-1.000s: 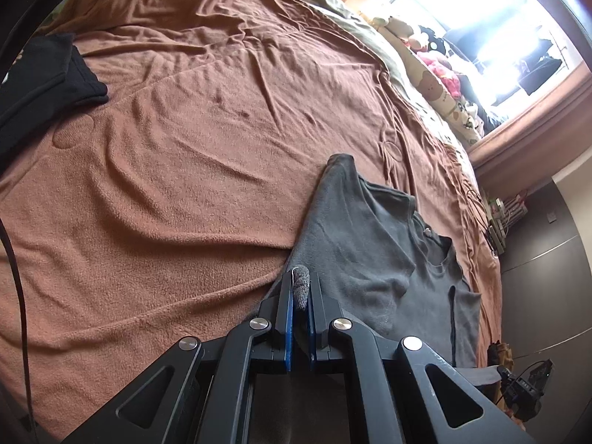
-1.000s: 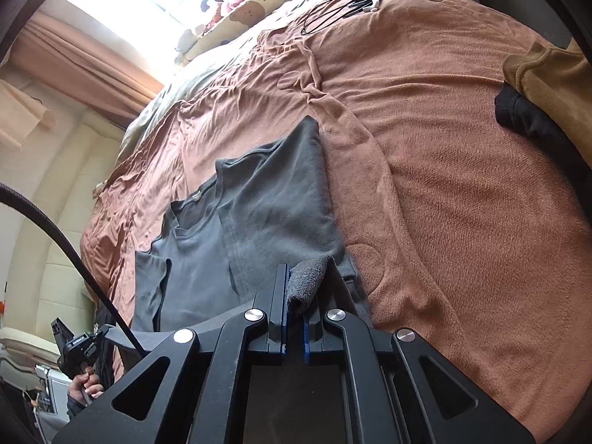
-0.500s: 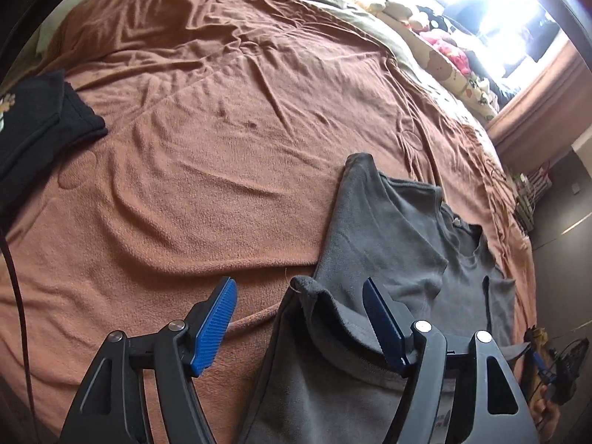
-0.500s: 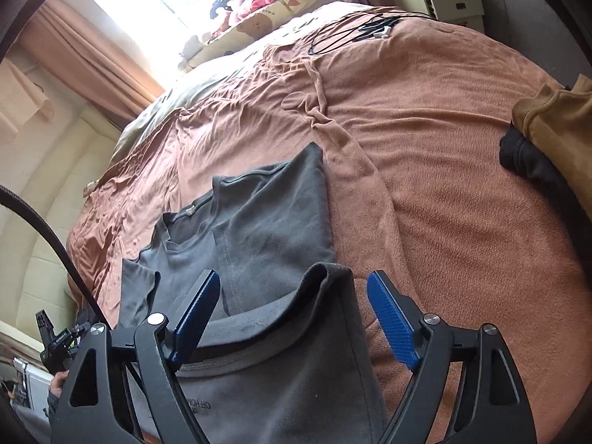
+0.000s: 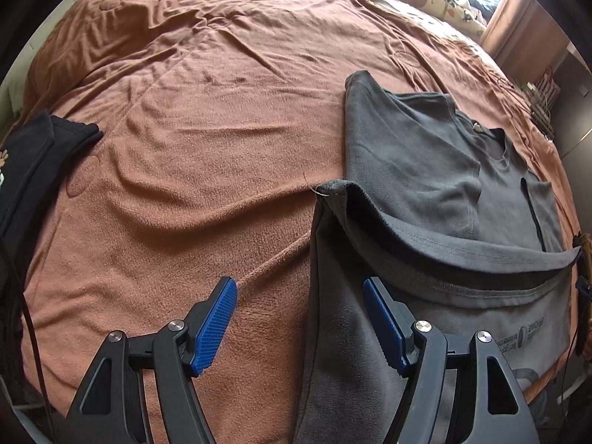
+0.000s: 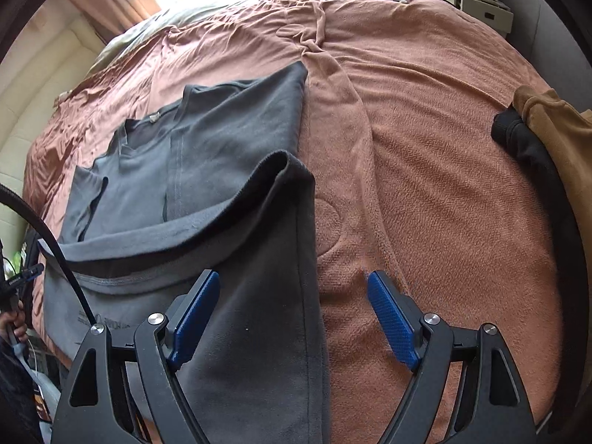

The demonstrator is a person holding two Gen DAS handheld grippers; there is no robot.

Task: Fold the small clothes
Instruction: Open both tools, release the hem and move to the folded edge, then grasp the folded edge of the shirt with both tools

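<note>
A brown blanket (image 5: pixel 207 155) covers the bed. On it lies the grey T-shirt (image 5: pixel 425 170), its hem folded up toward the collar. Both tools tilt steeply downward over the fold's corners: left tool (image 5: pixel 299 318) and right tool (image 6: pixel 292 318), each spread, gripping nothing.

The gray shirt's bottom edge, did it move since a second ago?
Yes. The gray shirt hem dropped from both pinching tools and now lies folded toward the collar on the brown blanket.
</note>
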